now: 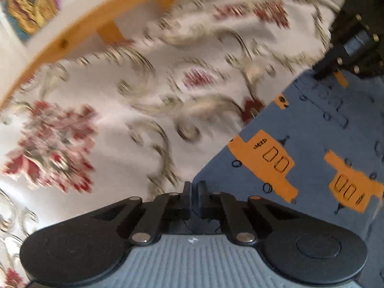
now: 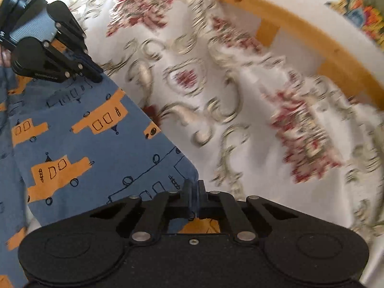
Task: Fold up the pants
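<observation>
The blue pants [image 2: 79, 144], printed with orange vehicles, are spread over a flowered bedspread [image 2: 216, 84] beside a wooden bed frame [image 2: 312, 38]. The left gripper [image 1: 194, 188] is seen with fingers nearly together, pinched on a near corner of the cloth. The right gripper [image 2: 195, 187] is likewise clamped narrowly on the pants' edge.

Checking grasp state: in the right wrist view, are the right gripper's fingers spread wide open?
No: the right gripper has its fingers pinched together on the blue pants edge.
</observation>
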`<state>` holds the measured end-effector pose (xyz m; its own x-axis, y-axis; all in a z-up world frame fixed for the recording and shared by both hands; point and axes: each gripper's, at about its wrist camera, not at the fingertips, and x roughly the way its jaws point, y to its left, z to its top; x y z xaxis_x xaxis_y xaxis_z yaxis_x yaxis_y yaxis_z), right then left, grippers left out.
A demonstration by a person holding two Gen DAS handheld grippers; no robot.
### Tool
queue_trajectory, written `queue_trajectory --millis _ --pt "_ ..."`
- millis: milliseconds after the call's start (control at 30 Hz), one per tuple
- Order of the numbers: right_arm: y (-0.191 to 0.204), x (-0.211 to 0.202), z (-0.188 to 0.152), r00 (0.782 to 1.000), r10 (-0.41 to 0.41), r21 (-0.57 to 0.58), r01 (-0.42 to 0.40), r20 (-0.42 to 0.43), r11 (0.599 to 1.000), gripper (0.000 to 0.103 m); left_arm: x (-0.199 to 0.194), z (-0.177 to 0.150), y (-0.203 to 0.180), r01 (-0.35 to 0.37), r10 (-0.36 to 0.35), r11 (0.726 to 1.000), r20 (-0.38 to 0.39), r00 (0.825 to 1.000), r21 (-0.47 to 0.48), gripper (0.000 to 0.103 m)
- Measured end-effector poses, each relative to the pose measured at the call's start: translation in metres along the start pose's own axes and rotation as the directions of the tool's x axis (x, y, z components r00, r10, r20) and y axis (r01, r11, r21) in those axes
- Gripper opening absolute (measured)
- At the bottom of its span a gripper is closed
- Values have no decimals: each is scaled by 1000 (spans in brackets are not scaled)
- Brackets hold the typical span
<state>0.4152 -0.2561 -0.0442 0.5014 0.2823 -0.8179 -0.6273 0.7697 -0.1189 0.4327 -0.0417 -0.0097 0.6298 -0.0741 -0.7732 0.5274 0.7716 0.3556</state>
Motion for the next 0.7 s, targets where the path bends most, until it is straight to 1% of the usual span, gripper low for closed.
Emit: queue_trajectory --millis 67,100,167,233,300,367,400,433,467,500,533,567,600,633,667,700 --pt "-3 2 7 998 -60 0 60 19 998 2 -4 6 5 -45 45 999 51 998 -7 5" --pt "-4 5 10 996 -91 3 91 25 996 2 -3 9 7 -58 59 998 63 996 -13 5" --pt "-7 16 16 992 -122 4 122 15 993 2 6 16 8 -79 80 997 69 994 -19 5" --pt "-5 32 19 988 -155 -19 155 -10 988 2 19 20 7 -106 107 994 64 992 -12 5" --pt "-3 49 18 985 -170 -39 169 -38 985 2 28 17 7 -122 122 993 61 991 0 6" --pt "0 58 15 983 -172 -36 171 -55 985 4 34 14 6 -131 130 991 50 990 7 12" --pt "-1 61 15 983 -174 -29 173 -57 985 6 33 12 5 -129 128 992 55 990 15 13" --pt "-2 61 15 983 -175 -22 174 -54 984 12 31 11 6 -118 116 993 73 991 24 21" --pt "-4 59 15 983 -175 -16 175 -51 984 29 24 8 10 -103 100 994 92 991 32 37" --pt "-7 55 15 983 -179 -5 179 -43 984 37 16 2 14 -100 95 994 105 990 36 50" --pt "-8 50 16 984 -176 7 176 -31 984 57 7 -3 21 -106 101 994 121 987 36 73" --pt "-10 43 16 986 -169 27 169 -9 985 69 -2 -9 31 -109 104 994 145 984 29 83" --pt "-11 35 17 987 -162 41 162 19 986 71 -13 -15 42 -106 102 994 169 980 17 85" --pt "-9 27 19 987 -151 44 149 48 988 77 -24 -22 54 -97 94 995 186 978 6 90" --pt "-6 19 22 989 -120 43 116 89 992 89 -34 -29 67 -90 90 996 193 977 -8 96" --pt "-2 13 26 989 -71 37 67 129 997 95 -42 -36 81 -85 87 996 190 978 -20 100"
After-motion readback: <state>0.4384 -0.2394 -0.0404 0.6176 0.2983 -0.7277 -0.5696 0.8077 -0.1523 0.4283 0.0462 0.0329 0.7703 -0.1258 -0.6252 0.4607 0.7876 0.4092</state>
